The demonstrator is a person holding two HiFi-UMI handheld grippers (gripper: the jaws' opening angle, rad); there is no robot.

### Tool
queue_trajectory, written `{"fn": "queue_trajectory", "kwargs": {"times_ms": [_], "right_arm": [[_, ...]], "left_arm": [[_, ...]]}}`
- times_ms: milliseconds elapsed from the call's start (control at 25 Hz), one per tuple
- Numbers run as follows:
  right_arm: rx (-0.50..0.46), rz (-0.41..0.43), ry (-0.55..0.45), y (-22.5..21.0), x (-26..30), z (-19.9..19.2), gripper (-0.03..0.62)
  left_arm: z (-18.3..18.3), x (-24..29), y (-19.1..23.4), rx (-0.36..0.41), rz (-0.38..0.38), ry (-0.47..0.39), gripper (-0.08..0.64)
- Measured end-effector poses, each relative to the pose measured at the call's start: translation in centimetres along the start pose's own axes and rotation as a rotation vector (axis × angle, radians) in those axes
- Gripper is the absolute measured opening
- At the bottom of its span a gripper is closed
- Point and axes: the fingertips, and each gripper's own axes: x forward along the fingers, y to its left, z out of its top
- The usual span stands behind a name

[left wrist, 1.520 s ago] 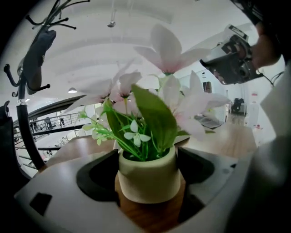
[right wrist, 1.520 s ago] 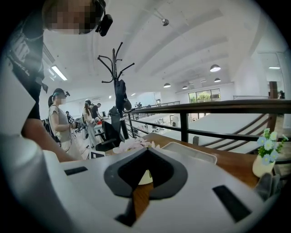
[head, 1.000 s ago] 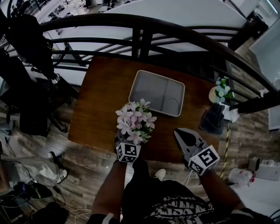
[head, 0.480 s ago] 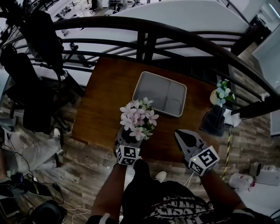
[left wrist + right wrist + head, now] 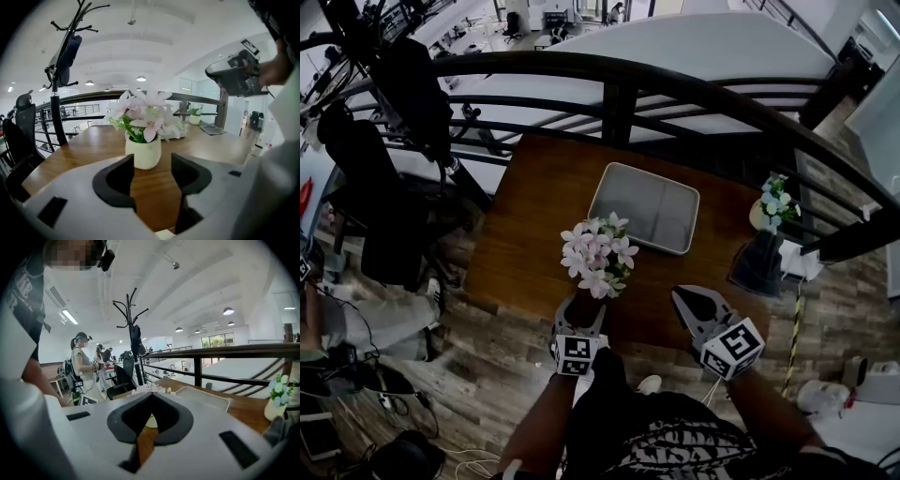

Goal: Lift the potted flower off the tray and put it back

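Wooden table [image 5: 525, 216] holds potted flower [image 5: 598, 258] — left claw [image 5: 152, 159] spread, just narrowing, empty; right claw [image 5: 151, 397] closed.

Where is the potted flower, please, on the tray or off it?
Off it: the potted flower stands upright on the table; the tray lies empty.

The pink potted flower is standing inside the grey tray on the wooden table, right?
No: the potted flower stands on the wooden table itself, in front of the grey tray, not inside it. The head view shows the tray empty.
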Motion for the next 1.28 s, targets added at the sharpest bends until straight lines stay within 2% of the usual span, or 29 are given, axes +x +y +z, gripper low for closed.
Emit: {"fn": "queue_trajectory", "kwargs": {"times_ms": [160, 240, 280, 560, 880, 1280], "right_arm": [[-0.01, 0.007, -0.003, 0.2, -1.0, 0.1, -0.011], [0.003, 0.003, 0.0, 0.3, -1.7, -0.1, -0.011], [0.009, 0.0, 0.003, 0.3, -2.0, -0.4, -0.011], [0.007, -0.001, -0.017, 0.4, -3.5, -1.9, -0.011], [-0.006, 0.001, -0.064, 0.0, -4.9, -2.1, -0.011], [-0.012, 0.032, -0.041, 1.1, -5.2, -2.5, -0.011]], "left_arm": [[1.1, -2.0, -1.8, -0.006, -0.005, -0.004, 0.13], [2.1, -2.7, -2.5, -0.019, -0.007, -0.027, 0.021], [2.7, -3.0, -3.0, -0.027, -0.014, -0.039, 0.009], [6.0, -3.6, -5.6, -0.066, -0.056, -0.096, 0.008], [9.6, -5.4, -6.0, -0.062, -0.011, -0.162, 0.008], [7.9, -6.7, -4.6, -0.085, 0.039, -0.137, 0.008]]}}
